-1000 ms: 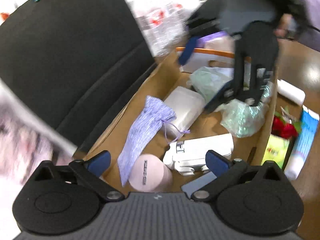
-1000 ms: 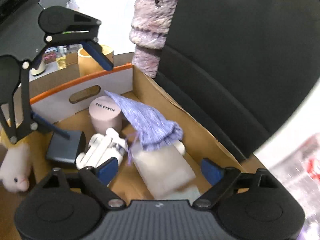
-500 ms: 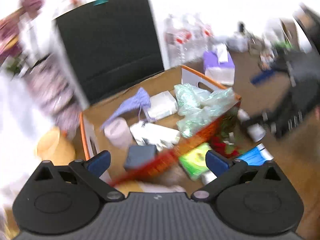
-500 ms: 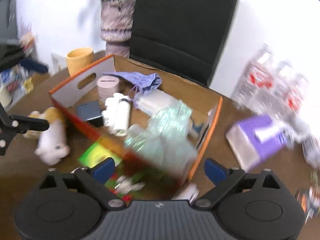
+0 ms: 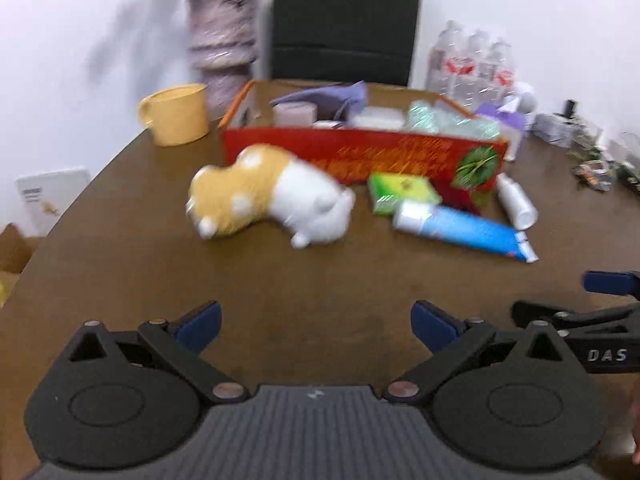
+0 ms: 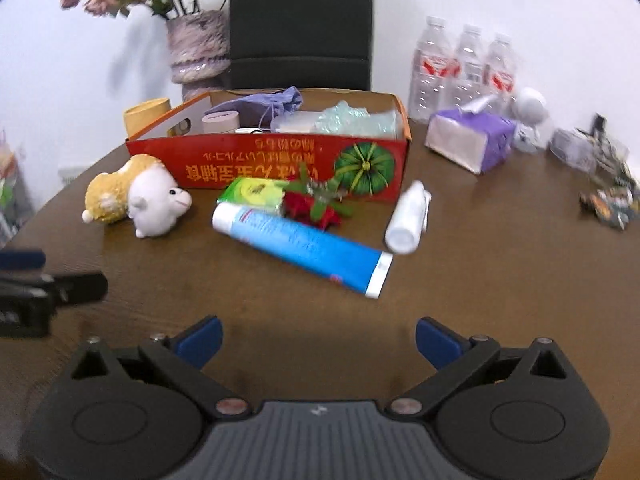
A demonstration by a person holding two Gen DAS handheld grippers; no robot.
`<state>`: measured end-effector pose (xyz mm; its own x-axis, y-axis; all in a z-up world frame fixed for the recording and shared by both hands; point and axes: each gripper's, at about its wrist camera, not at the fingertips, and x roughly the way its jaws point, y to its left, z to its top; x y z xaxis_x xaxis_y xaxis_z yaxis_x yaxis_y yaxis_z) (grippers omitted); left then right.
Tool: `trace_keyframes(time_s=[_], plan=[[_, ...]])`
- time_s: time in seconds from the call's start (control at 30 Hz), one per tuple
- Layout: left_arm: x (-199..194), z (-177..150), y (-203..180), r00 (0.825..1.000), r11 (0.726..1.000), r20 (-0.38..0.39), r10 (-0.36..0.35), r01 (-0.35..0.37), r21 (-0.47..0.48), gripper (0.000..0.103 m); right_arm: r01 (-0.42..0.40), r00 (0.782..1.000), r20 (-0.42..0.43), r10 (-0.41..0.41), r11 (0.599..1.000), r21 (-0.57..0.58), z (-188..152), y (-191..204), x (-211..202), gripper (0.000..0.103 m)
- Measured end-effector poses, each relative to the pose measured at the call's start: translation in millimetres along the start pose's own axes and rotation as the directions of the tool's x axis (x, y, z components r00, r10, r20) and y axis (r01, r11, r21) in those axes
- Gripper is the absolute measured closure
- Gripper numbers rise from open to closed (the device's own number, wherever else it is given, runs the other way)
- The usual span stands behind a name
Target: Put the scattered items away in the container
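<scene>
The brown tabletop (image 6: 500, 264) now fills both views; a second ago both hand-held grippers hung over the red cardboard box (image 6: 280, 168). Left hand-held gripper (image 5: 316, 320) released, empty; right hand-held gripper (image 6: 318, 338) opening, empty. Both angle downward, short of the toothpaste tube (image 6: 300, 246) lying outside the box.

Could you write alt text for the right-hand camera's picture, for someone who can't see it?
An open, empty gripper hovers over a brown table. Ahead, a blue tube, white bottle, green packet and plush toy lie before a red cardboard box.

brown table (image 6: 500, 264), red box (image 6: 280, 168), plush toy (image 6: 136, 196), blue tube (image 6: 304, 246)
</scene>
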<state>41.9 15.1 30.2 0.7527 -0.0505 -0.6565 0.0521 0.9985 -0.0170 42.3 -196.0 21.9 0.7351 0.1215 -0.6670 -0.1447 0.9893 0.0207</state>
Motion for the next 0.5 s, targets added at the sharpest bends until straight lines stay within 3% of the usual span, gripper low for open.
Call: trace_keyframes(time_s=[0.23, 0.37, 0.5], plan=[[4.0, -25.7, -1.9, 0.998, 0.998, 0.039, 0.055, -0.056, 0.016, 0.000, 0.077, 0.995, 0.051, -0.081, 0.994, 0.078, -26.4, 9.4, -1.7, 0.000], [5.5, -32.4, -5.0, 0.995, 0.996, 0.040, 0.087, -0.088, 0.033, 0.000, 0.074, 0.996, 0.046, -0.079, 0.994, 0.086, -30.6, 8.5, 2.4, 0.000], [6.6, -32.0, -6.9, 0.997, 0.996, 0.038, 0.073, -0.075, 0.054, 0.000, 0.070, 0.996, 0.041, -0.073, 0.995, 0.064, -31.1, 12.2, 4.3, 0.000]])
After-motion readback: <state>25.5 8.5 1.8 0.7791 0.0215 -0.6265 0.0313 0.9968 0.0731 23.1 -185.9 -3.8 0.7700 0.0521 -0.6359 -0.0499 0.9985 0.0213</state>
